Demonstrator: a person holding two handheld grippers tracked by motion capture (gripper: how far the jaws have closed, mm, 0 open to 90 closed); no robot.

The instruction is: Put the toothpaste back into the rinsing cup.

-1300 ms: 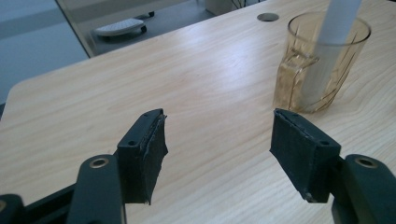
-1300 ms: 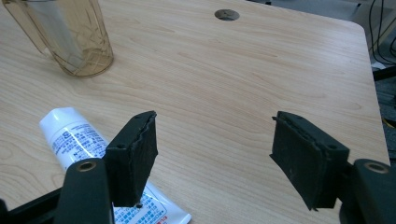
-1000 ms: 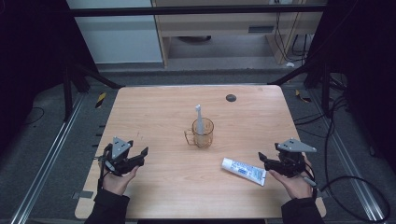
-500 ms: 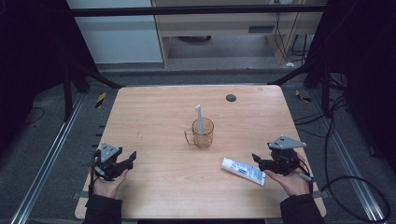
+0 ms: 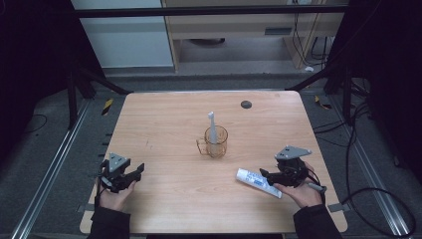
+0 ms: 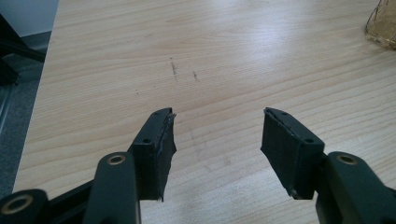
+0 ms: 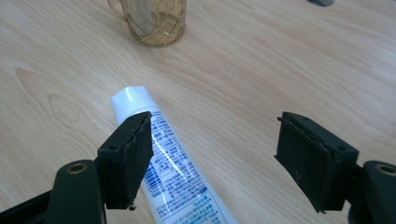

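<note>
A transparent amber cup stands at mid-table with a white toothbrush upright in it. A white toothpaste tube with blue print lies flat at the front right, its cap toward the cup. My right gripper is open just above the tube's rear half. In the right gripper view the tube runs past the left jaw, the right gripper holds nothing, and the cup is ahead. My left gripper is open and empty over bare wood at the front left, seen wide apart in the left gripper view.
A small dark disc lies near the table's far edge. The wooden table has bare room all around the cup. The table's left edge is close to my left hand, with metal rails and cables on the floor beyond both sides.
My left gripper has drawn back slightly toward the front left corner. My right gripper has shifted a little left, closer over the tube. Cup, toothbrush and tube have not moved.
</note>
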